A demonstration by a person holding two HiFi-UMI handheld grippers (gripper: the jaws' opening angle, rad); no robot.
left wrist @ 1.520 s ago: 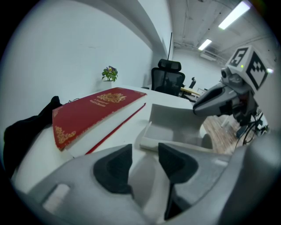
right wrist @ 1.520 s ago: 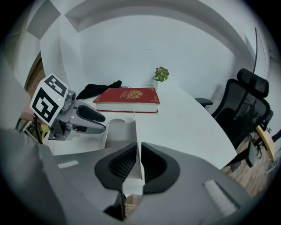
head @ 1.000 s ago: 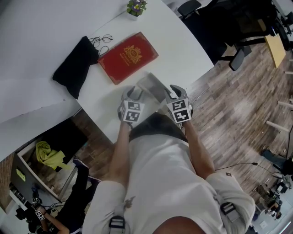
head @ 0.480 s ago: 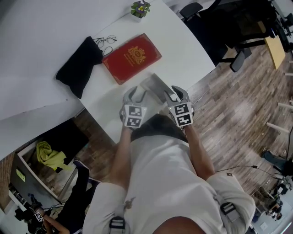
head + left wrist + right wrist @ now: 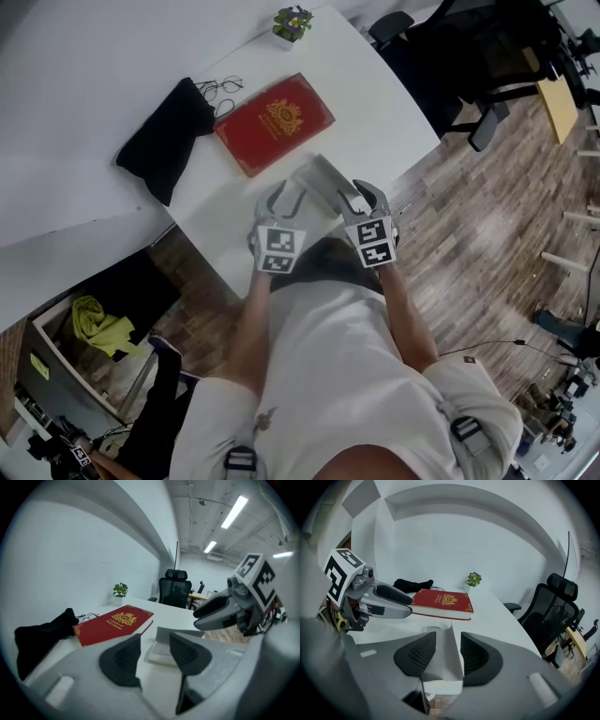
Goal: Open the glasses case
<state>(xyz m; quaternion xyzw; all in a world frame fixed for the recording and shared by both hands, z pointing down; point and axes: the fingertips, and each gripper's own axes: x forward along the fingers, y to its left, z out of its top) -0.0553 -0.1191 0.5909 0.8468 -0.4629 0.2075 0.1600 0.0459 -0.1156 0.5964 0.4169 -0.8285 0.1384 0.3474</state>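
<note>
The pale grey glasses case [image 5: 317,176] lies near the table's front edge with its lid tilted up. My right gripper [image 5: 349,195] is shut on that lid. In the right gripper view the white lid [image 5: 440,667] fills the gap between the pads of the right gripper [image 5: 446,638], whose jaws have just been opening a little. My left gripper [image 5: 281,199] hovers above the table at the case's left, shut with nothing in it. In the left gripper view the case [image 5: 161,651] lies just beyond the tips of the left gripper [image 5: 154,641].
A red book [image 5: 275,122] lies behind the case, with a black pouch [image 5: 164,136] and a pair of glasses [image 5: 223,89] to its left. A small potted plant [image 5: 292,21] stands at the back. Black office chairs [image 5: 469,56] stand off the table's right edge.
Both grippers have risen, the left one more, lifting clear of the table. The case's lid stands a little higher in the right gripper.
</note>
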